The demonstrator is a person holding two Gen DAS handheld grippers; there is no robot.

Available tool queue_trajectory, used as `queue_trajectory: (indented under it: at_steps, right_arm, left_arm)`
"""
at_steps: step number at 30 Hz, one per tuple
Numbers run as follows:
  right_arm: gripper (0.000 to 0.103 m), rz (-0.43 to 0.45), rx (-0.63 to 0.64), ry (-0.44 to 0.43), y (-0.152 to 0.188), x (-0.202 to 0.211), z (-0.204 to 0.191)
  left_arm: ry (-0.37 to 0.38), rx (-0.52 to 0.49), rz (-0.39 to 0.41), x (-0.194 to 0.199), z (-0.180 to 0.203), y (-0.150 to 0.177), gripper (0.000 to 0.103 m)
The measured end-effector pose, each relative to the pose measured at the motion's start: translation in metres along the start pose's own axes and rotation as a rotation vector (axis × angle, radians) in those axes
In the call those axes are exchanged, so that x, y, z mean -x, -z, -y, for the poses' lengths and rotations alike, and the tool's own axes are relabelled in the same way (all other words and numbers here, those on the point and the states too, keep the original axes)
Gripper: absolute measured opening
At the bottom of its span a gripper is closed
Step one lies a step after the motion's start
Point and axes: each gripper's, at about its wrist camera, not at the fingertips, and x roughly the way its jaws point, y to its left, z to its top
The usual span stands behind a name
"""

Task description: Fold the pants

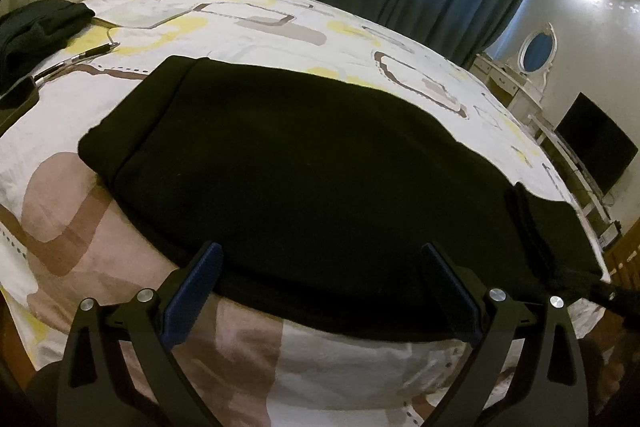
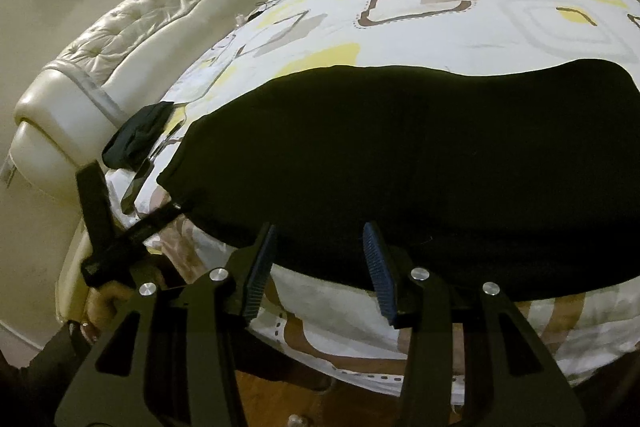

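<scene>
**Pants folded over on the bed, both grippers let go**

The black pants [image 1: 288,163] lie flat across the patterned bed [image 1: 260,23], doubled into one long, thick band, so at least one fold looks done; a further fold into a compact stack likely remains. The cloth is matte, heavy and soft-edged, with a ribbed cuff at nine o'clock. The left gripper [image 1: 320,267] hangs at the near hem, fingers spread wide, clamping nothing. The right gripper [image 2: 320,247] sits at six o'clock of the pants, fingers parted and empty. A second dark garment [image 2: 140,135] lies crumpled by the padded headboard [image 2: 120,39].
</scene>
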Motion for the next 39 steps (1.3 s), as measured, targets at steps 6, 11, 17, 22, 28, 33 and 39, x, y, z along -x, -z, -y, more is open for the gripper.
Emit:
queue_trajectory:
  at_steps: [6,11,17,22,28,33,39]
  right_arm:
    - [0.052,0.007,-0.037,-0.001,0.003,0.006,0.009]
    - [0.052,-0.015,-0.051,-0.008,0.006,-0.001,0.010]
    - [0.052,-0.038,-0.046,-0.013,0.008,-0.009,0.008]
    - [0.052,-0.054,-0.047,-0.012,0.009,-0.014,0.007]
    - [0.055,-0.070,-0.053,-0.006,0.009,-0.020,0.007]
    - [0.060,-0.080,-0.051,-0.001,0.010,-0.025,0.005]
    - [0.060,-0.088,-0.056,0.001,0.008,-0.028,0.007]
  left_arm:
    - [0.027,0.081,0.015,0.029,-0.028,-0.021,0.098]
    - [0.016,0.194,0.052,0.041,-0.079,-0.043,0.098]
    - [0.047,0.232,0.073,0.040,-0.129,-0.075,0.098]
    - [0.234,0.305,-0.074,0.006,-0.161,-0.085,0.098]
    - [0.374,0.295,-0.187,-0.022,-0.168,-0.098,0.098]
    - [0.386,0.204,-0.266,-0.039,-0.154,-0.110,0.098]
    - [0.322,0.169,-0.270,-0.048,-0.152,-0.113,0.057]
